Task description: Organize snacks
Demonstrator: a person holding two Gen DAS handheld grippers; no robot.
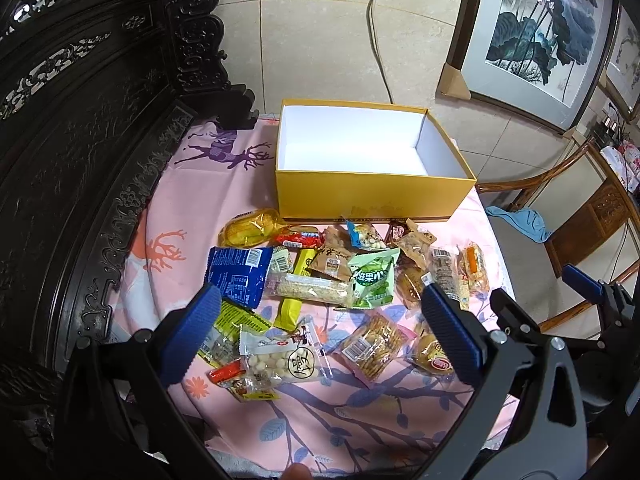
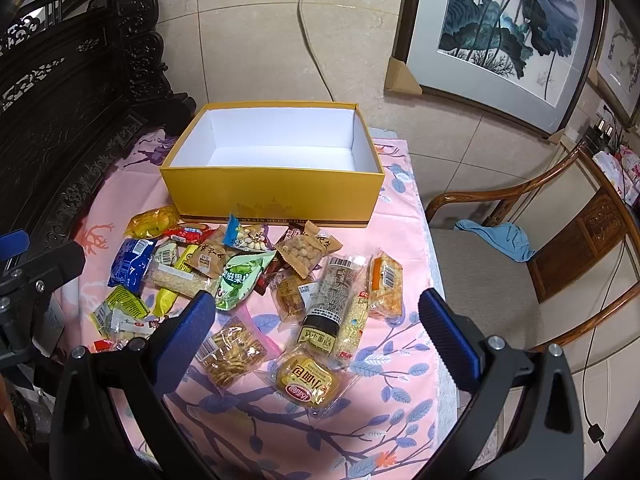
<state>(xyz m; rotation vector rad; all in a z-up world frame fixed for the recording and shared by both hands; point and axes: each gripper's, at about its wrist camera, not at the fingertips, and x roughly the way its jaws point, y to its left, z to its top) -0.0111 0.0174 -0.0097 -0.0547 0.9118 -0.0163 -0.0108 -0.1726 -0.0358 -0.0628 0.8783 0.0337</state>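
I hold both grippers, left (image 1: 320,340) and right (image 2: 316,340), jaws apart, over snacks (image 2: 240,276) before the empty box (image 2: 272,196) on the worktop (image 2: 400,400).

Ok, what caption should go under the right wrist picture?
Open right tool hovering over snack packets beside an empty yellow box.

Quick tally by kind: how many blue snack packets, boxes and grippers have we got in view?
Blue snack packets: 2, the dark blue packet and the light blue packet
Boxes: 1, the yellow box
Grippers: 2, the left gripper and the right gripper, both open
Total: 5
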